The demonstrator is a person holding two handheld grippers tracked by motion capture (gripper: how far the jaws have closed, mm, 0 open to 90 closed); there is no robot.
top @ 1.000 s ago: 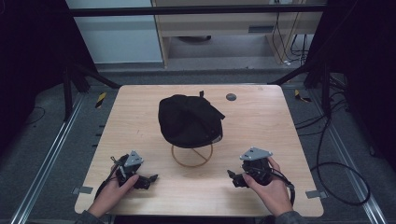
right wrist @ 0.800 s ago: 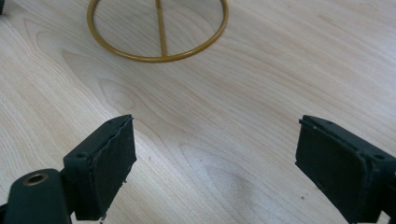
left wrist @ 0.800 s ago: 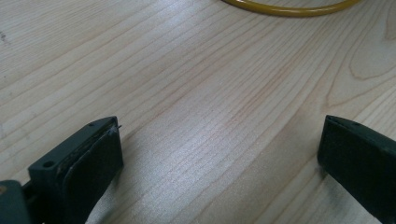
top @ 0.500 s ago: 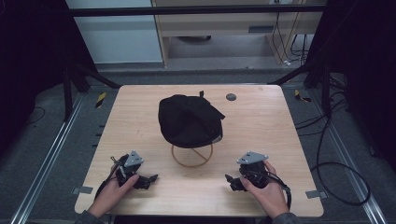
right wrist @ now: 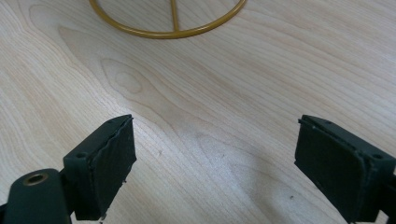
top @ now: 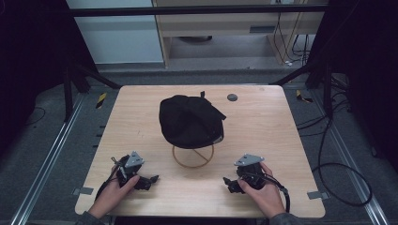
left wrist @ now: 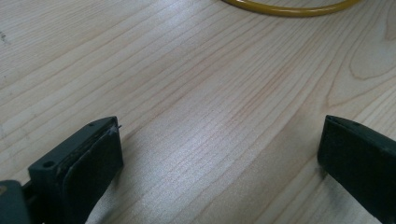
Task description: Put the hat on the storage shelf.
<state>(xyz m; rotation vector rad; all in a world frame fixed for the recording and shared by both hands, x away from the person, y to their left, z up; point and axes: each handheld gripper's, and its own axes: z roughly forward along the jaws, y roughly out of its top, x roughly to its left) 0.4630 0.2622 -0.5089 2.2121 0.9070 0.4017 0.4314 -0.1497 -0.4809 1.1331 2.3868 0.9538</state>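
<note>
Cap (top: 190,121) sits on gold stand (top: 193,156), table centre. Left gripper (top: 149,179) at 7 o'clock, right gripper (top: 228,182) at 5, both wide open, empty. Likely pre-reach; next: approach cap.

The right claw (top: 228,183) has drawn back toward the table's near edge

We've got two black handheld grippers, left gripper (top: 151,178) and right gripper (top: 227,182), each topped with a grey three-cornered plate. Jaws are chunky black blocks with flat rubbery pads (right wrist: 117,161), a screw hole near the base, and a black cable trails off the right one.
</note>
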